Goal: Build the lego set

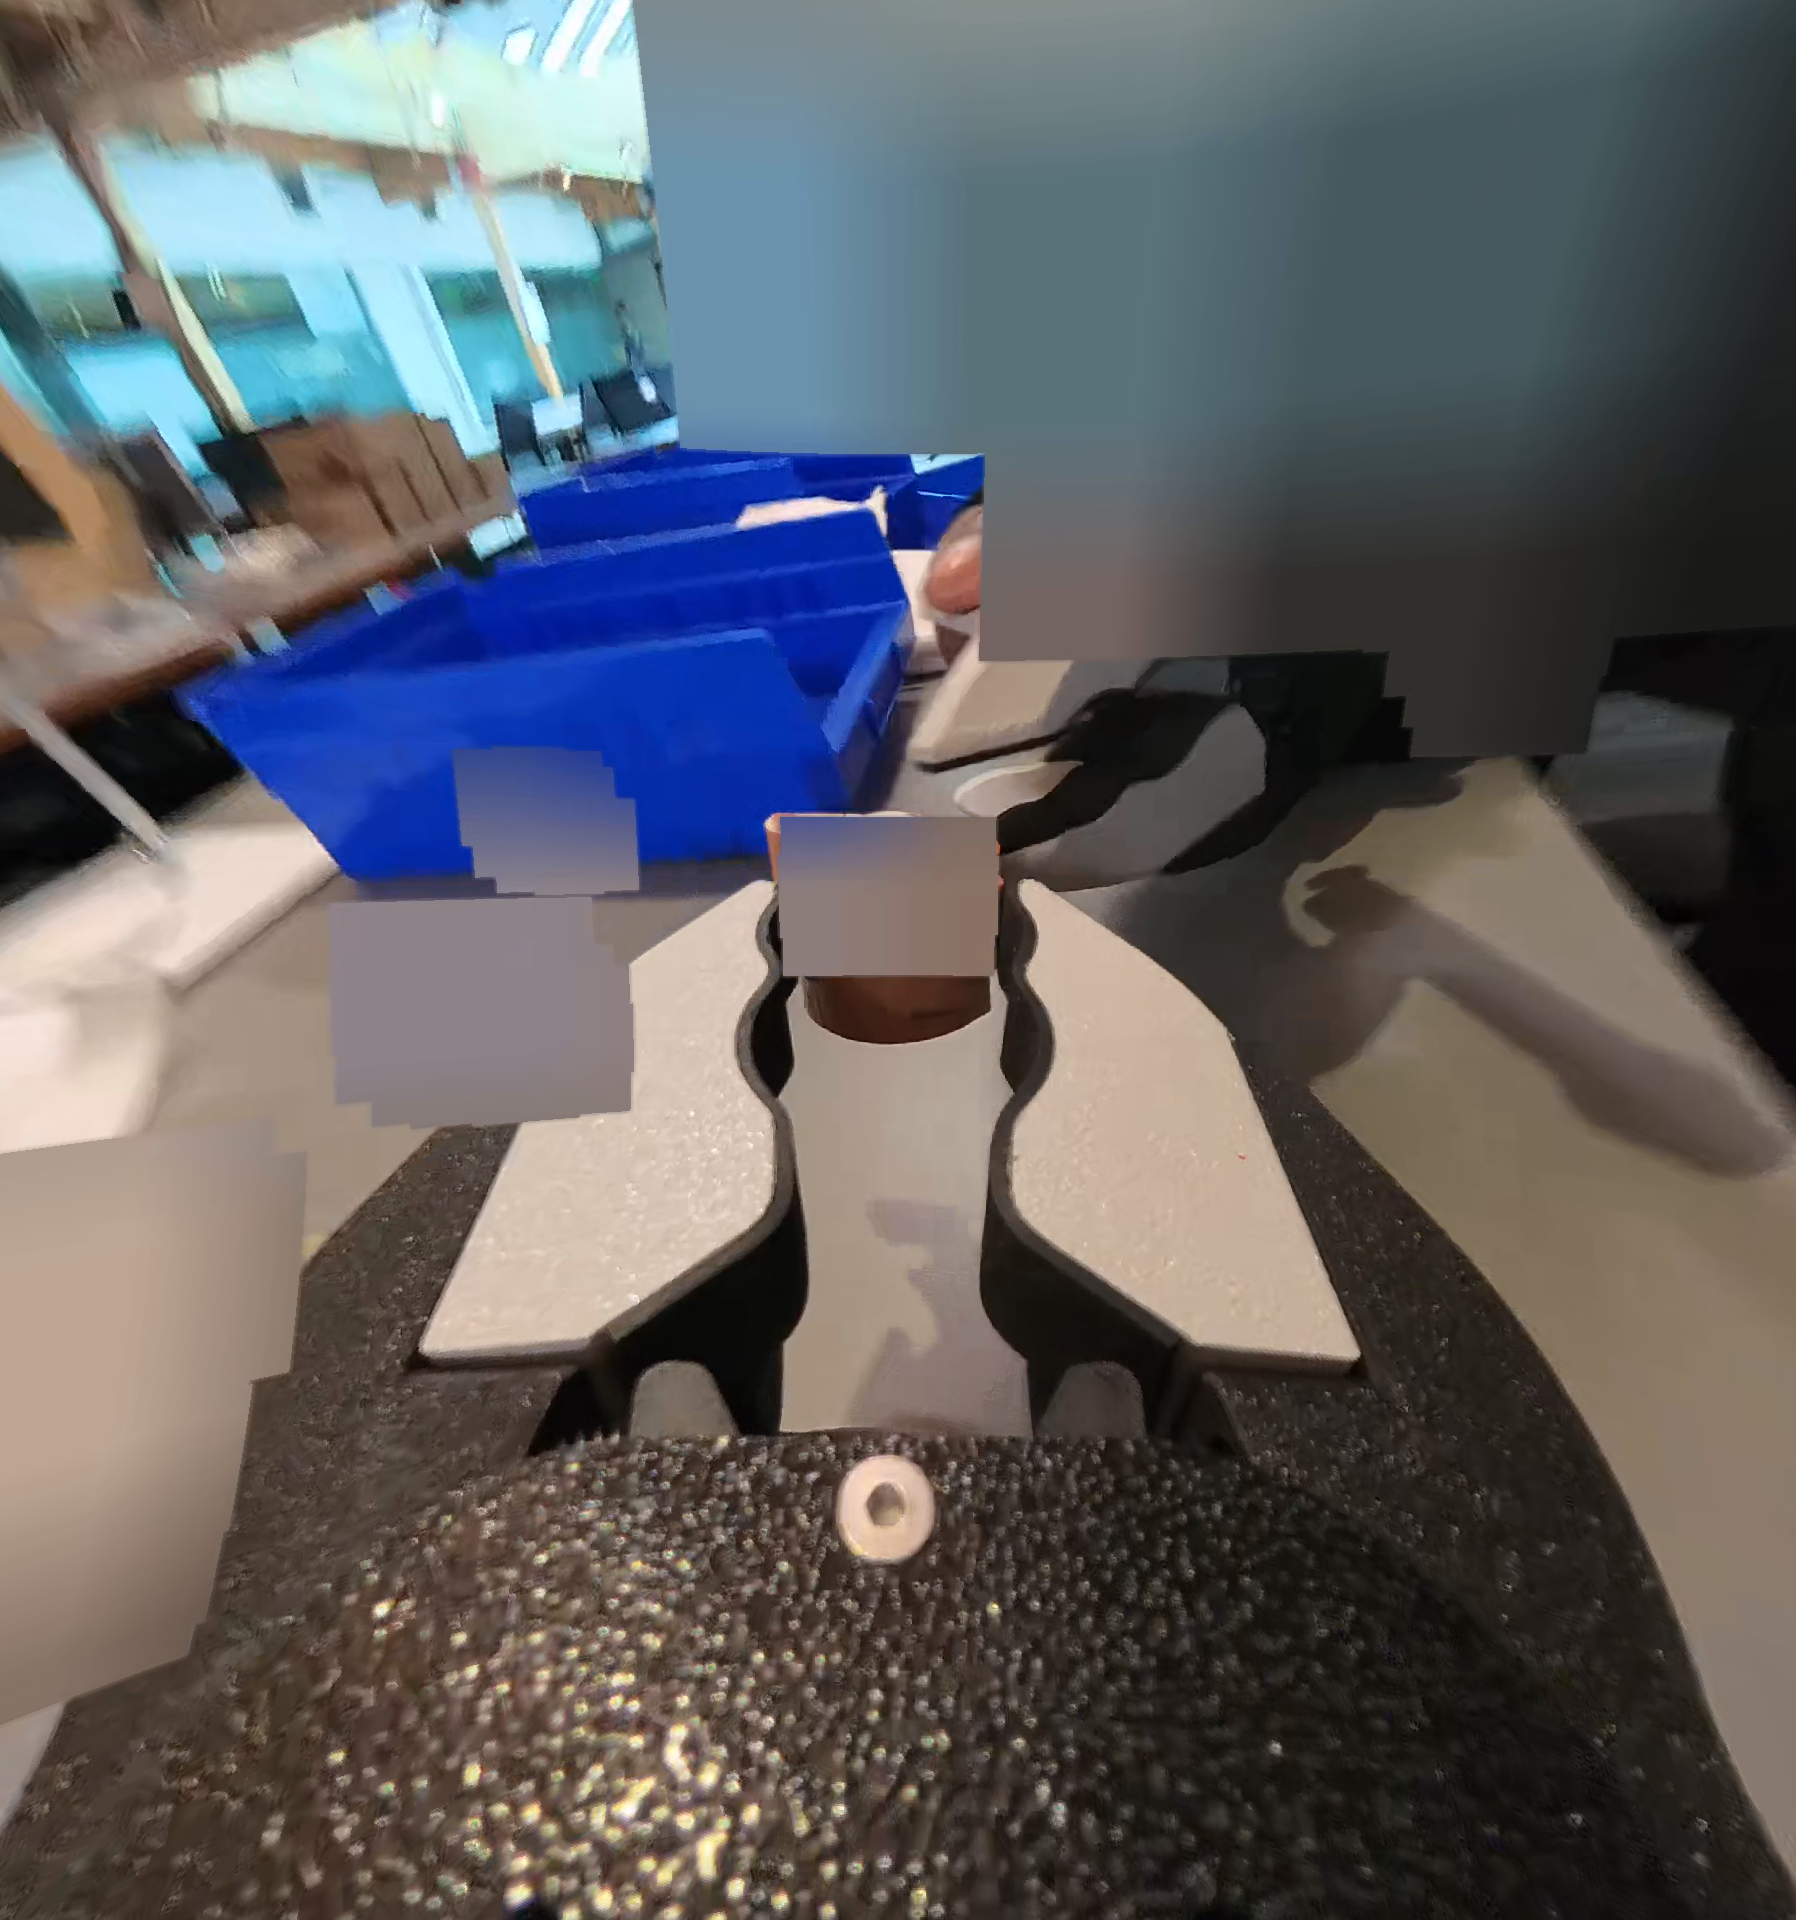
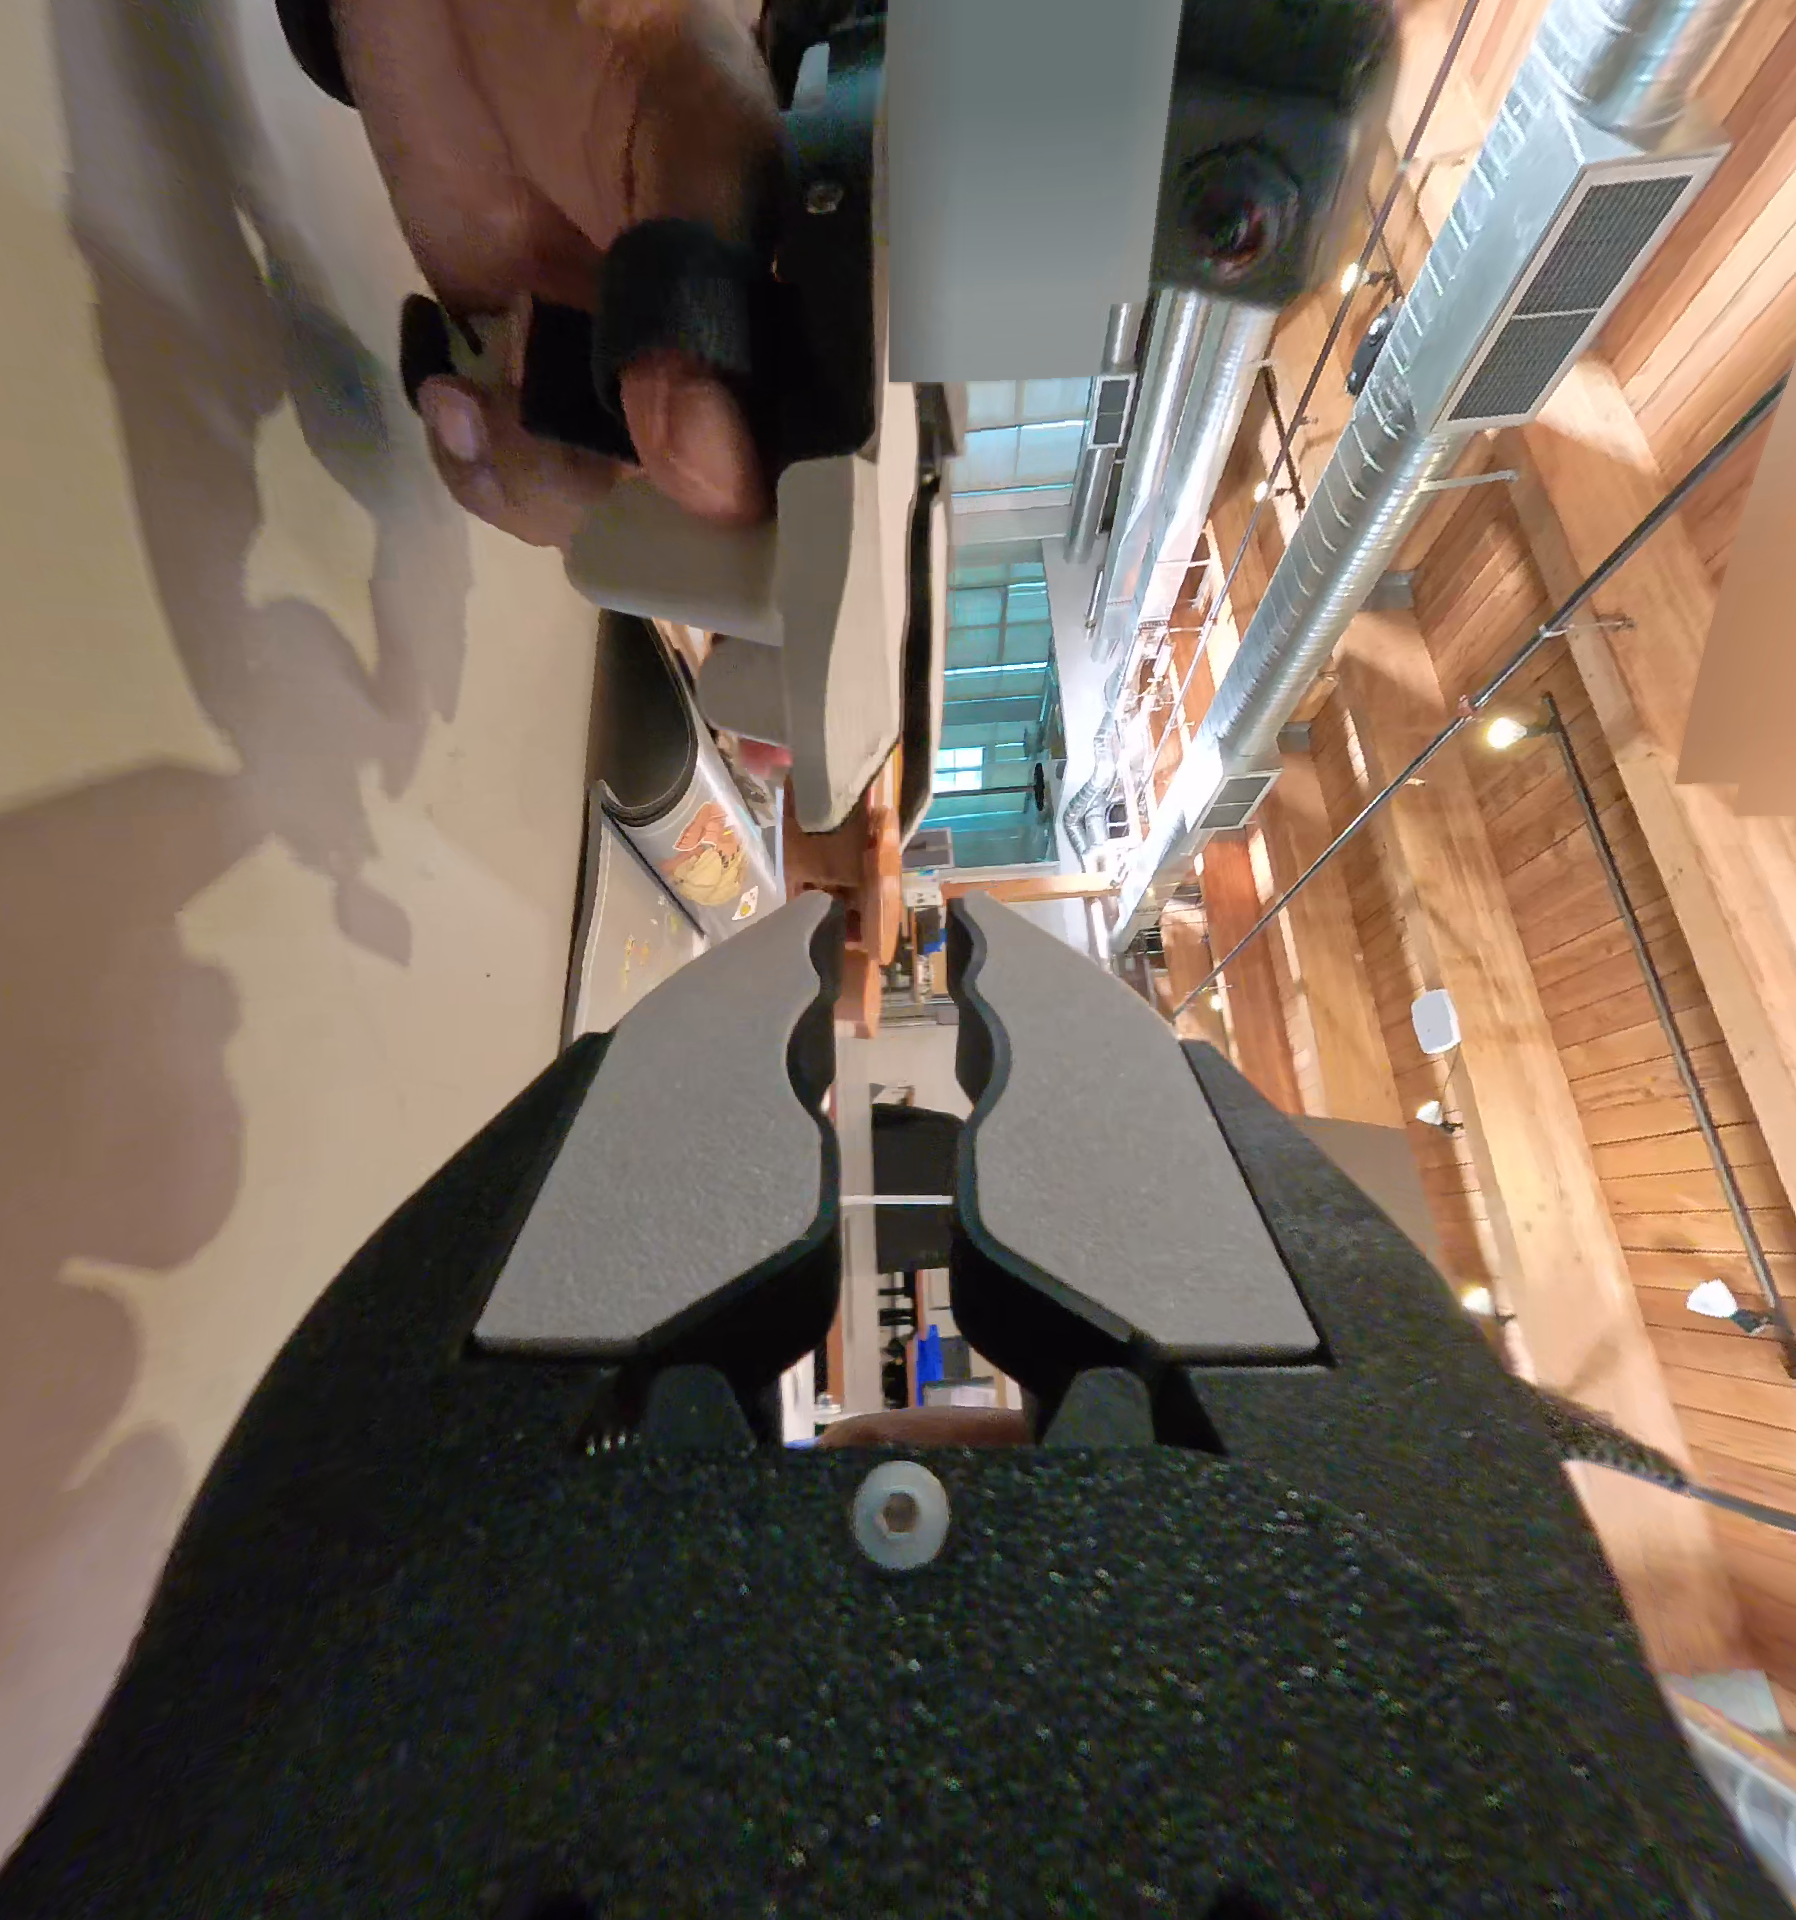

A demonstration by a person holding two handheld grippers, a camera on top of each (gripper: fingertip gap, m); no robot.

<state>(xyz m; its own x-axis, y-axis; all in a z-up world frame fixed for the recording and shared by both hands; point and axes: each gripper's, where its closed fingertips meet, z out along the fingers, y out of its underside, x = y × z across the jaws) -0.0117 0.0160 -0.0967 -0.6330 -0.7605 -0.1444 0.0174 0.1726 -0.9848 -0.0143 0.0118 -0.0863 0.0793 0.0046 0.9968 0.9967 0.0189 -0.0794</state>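
Closest to each lens is the black shell of that view's own gripper, with two grey fingers reaching forward.

Beyond the shells, the table (image 1: 1559, 935) is the largest thing in view, pale grey and crossed by shadows. In the right wrist view it stands on edge along the left side, because that gripper is rolled onto its side. The wooden ceiling and a silver duct (image 2: 1341, 520) fill the other side. Blue bins (image 1: 561, 717) stand in a row at the back of the table, well apart from both grippers. A rolled mat (image 2: 645, 727) lies farther along the table.

A hand (image 2: 561, 208) grips the left gripper's handle at the top of the right wrist view.

The left gripper (image 1: 889, 935) is clamped on a brown piece (image 1: 894, 1013), which is held above the table. Both pads appear to press on its sides. A mosaic patch hides most of the piece in that view.

The right gripper (image 2: 889, 925) has its fingers apart around the end of the same piece (image 2: 858, 977). Its left fingertip (image 2: 811, 925) is at or just beside the piece. Its right fingertip (image 2: 977, 925) stands clear, and the room shows through the gap.

A white round thing (image 1: 982, 795) lies on the table just beyond the right gripper's fingers. What it is cannot be told.
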